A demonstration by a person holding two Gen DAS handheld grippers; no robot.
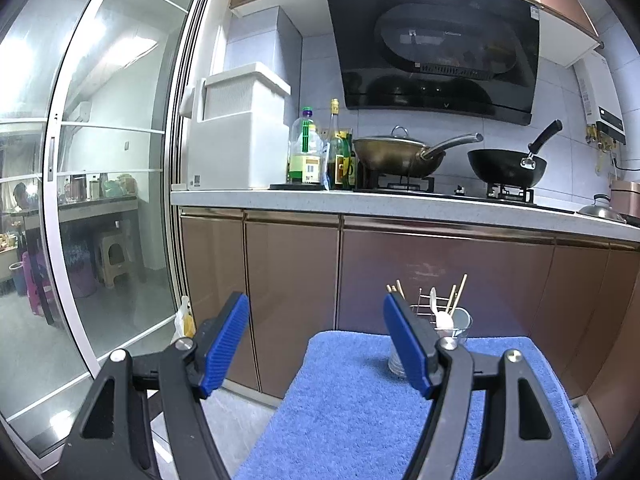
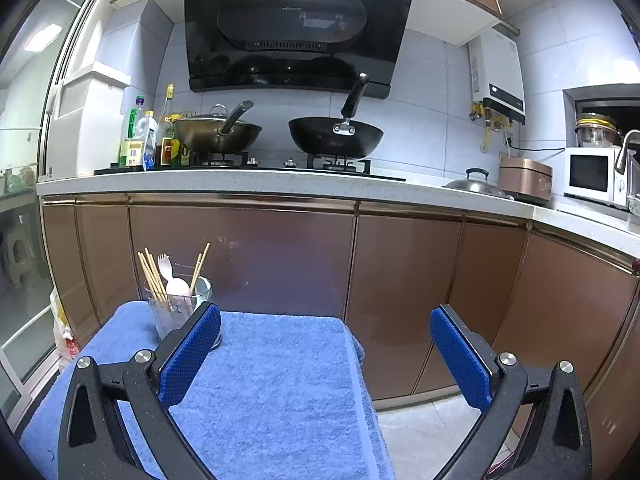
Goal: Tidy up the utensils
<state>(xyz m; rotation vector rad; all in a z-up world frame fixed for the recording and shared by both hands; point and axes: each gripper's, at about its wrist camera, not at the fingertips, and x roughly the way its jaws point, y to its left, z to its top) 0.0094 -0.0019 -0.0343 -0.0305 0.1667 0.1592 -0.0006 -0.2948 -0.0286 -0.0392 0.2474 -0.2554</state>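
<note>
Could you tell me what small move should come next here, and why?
Probably ease the left tool forward toward the glass holder on the blue towel: both tools are open and empty, and the chopsticks and spork already stand inside it.

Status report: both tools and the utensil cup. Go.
Left tool open, empty. Right tool open, empty. Utensil cup upright on blue towel, holding chopsticks and white spork. Nothing blocking it.

Blue towel (image 2: 280,380), blue ribbed claw pads (image 1: 408,344), white spoon (image 2: 179,288), black wok (image 2: 334,136)
</note>
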